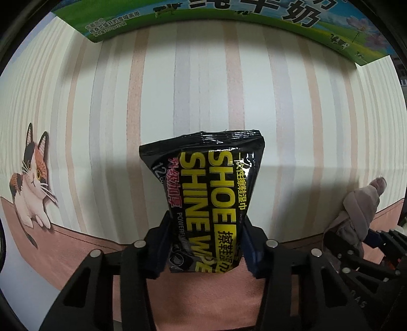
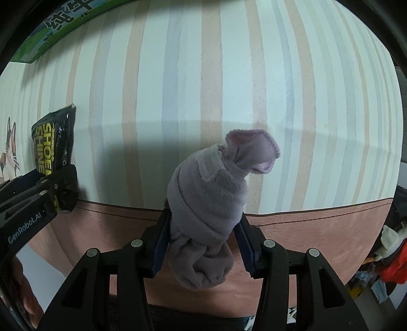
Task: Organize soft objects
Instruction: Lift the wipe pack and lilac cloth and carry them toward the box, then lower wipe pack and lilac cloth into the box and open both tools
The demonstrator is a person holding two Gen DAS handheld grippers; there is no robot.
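My left gripper (image 1: 204, 244) is shut on a black pack of shoe shine wipes (image 1: 208, 193) with yellow lettering, held upright above the striped cloth (image 1: 198, 89). My right gripper (image 2: 203, 239) is shut on a rolled grey-purple fleece sock (image 2: 208, 203), also held up off the cloth. The sock shows at the right edge of the left wrist view (image 1: 361, 206). The wipes pack (image 2: 53, 140) and the left gripper (image 2: 54, 189) show at the left of the right wrist view.
A green milk carton box (image 1: 229, 17) stands at the far edge of the cloth. A cat picture (image 1: 33, 178) is printed at the cloth's left. A pink border (image 2: 318, 224) runs along the near edge. Clutter (image 2: 391, 257) lies off to the right.
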